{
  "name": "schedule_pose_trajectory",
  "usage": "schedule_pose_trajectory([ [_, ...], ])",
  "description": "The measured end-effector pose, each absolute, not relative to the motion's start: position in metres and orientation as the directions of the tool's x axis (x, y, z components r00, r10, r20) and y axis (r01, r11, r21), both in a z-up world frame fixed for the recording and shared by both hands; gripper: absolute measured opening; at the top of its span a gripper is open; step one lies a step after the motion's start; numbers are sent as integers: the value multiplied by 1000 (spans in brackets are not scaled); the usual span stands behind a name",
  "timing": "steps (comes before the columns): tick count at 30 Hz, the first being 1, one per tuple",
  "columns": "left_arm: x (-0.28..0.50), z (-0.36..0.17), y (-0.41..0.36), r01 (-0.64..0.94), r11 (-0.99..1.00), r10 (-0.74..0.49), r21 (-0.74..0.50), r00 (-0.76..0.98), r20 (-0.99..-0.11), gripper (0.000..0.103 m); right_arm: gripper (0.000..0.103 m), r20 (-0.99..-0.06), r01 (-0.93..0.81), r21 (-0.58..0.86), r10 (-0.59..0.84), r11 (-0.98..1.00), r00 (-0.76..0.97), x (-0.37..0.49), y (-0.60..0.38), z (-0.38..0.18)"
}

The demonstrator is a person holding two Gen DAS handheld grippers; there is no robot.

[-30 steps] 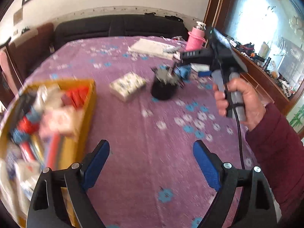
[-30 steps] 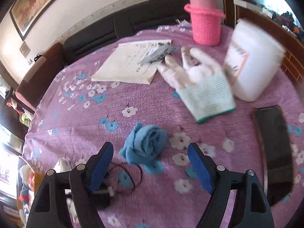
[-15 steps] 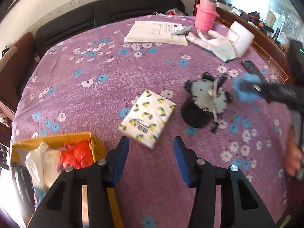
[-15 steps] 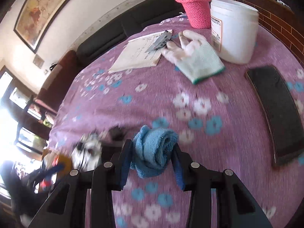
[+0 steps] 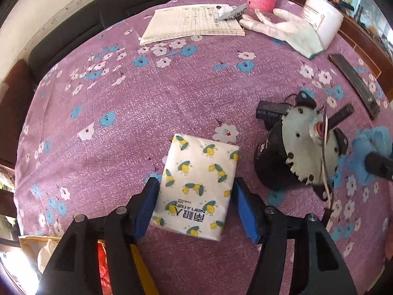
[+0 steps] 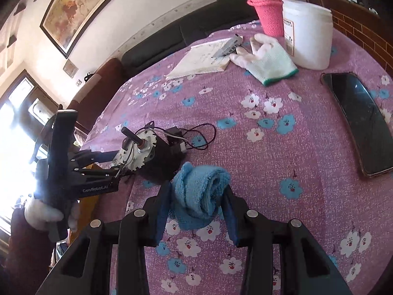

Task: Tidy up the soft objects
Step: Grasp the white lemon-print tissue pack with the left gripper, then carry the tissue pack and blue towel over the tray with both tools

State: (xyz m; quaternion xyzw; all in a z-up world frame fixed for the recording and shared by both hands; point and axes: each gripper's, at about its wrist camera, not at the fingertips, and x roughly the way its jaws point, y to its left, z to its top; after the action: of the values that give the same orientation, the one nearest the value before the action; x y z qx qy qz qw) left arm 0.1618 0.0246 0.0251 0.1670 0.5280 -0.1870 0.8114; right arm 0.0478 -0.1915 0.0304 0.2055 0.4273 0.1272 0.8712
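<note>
**Purple floral bench, both claws on soft goods**

Purple flowered cloth covers the bench [image 5: 152, 103]. The tissue pack [image 5: 196, 186], printed "nan.ji.ren" upside down, lies flat with its long axis running 6 to 12 o'clock; the left claw [image 5: 196, 207] straddles its near end, pads at both sides, clamping not certain. The right claw [image 6: 196, 211] is clamped on the rolled blue towel [image 6: 199, 194], held above the cloth. The left tool's body reads "GenRobot.AI". A motor [image 5: 299, 152] sits at 3 o'clock of the pack; notebook [image 5: 191, 24], white glove [image 6: 267, 61], white tub [image 6: 307, 34] and phone [image 6: 363, 120] lie beyond.
</note>
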Motion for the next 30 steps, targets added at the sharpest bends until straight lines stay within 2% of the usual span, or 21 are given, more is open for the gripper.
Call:
schedule_pose_trajectory([
  [7,139,40,33,422,906,-167,30,422,-891,52,43,-693,-45,461,392,886,605,44,-193,32],
  [15,58,107,92,324,940,-275,-106,537,-798,53,42,-708,-60,433,380,900,595,44,-184,28],
  [18,14,128,138,242,962,-252,-127,604,-756,53,42,-712,-73,409,368,910,598,42,-177,28],
  [22,-44,138,199,93,989,-145,-111,679,-720,53,42,-728,-77,369,340,926,596,39,-165,23],
  [28,-91,111,263,-107,974,-69,-198,693,-717,53,42,-743,-76,319,299,945,598,37,-155,16],
  [30,-99,98,274,-147,958,-80,-247,689,-720,53,42,-743,-78,318,300,945,599,37,-155,16],
])
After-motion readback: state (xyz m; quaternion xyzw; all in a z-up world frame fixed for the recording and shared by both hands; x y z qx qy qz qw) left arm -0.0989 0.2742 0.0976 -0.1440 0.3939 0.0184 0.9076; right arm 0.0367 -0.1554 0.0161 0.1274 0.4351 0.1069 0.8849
